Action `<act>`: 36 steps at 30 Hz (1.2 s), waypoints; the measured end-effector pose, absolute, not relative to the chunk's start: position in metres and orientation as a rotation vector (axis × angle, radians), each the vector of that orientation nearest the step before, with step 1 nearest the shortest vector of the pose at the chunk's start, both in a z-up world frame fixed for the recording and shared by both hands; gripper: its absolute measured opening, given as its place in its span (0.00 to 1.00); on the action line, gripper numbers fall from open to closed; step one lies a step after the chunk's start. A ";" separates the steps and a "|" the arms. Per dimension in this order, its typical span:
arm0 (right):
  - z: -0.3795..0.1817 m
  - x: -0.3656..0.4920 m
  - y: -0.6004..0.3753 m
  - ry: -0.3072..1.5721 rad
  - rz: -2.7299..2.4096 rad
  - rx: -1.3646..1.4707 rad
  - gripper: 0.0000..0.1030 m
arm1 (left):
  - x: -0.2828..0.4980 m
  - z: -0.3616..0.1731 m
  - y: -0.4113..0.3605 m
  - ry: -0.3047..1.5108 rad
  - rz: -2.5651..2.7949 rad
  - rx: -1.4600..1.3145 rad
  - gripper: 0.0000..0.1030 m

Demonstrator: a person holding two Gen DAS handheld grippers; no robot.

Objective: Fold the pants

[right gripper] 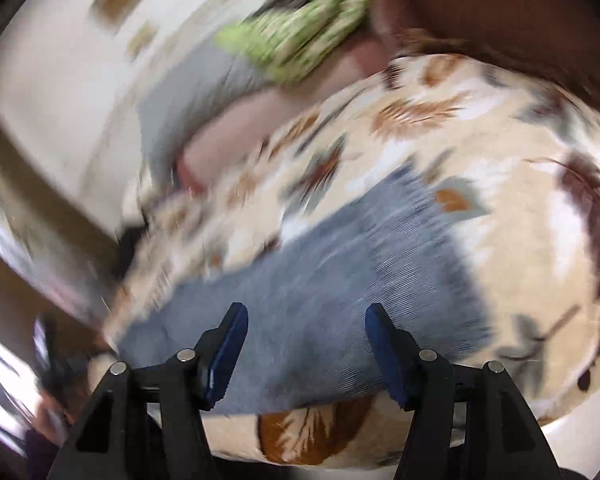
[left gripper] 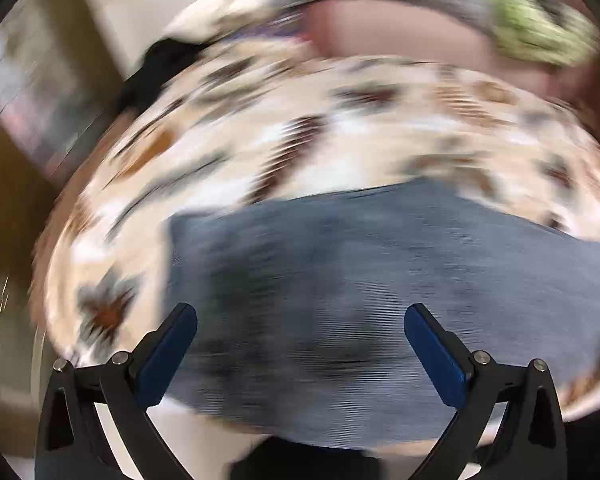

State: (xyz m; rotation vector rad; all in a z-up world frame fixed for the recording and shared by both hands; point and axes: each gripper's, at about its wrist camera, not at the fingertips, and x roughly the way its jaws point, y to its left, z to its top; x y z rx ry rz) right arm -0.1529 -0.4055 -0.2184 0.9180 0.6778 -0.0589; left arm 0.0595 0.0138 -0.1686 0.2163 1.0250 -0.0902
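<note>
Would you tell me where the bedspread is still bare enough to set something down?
Bare feather-print bedspread lies right of the blue pants and beyond them, short of the pink pillow. The far end is crowded by the green cloth.

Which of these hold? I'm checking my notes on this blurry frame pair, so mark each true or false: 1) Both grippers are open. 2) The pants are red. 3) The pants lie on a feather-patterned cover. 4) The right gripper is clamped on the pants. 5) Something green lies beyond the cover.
1) True: the left gripper and right gripper both have their jaws apart.
2) False: the pants are blue-grey denim.
3) True: they lie on the cream feather-patterned cover.
4) False: the right gripper is open with nothing between its fingers; the pants show in the gap.
5) True: a blurred green item sits beyond the cover.
</note>
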 end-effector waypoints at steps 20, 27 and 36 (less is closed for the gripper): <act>-0.220 -0.171 -0.404 0.688 -0.134 0.878 0.68 | -0.002 -0.179 -0.132 0.931 -0.303 0.351 1.00; -0.216 -0.135 -0.355 0.760 -0.057 0.714 0.68 | 0.006 -0.197 -0.119 0.955 -0.266 0.303 1.00; -0.240 -0.100 -0.327 0.898 -0.122 0.564 0.60 | 0.010 -0.219 -0.120 0.973 -0.265 0.302 1.00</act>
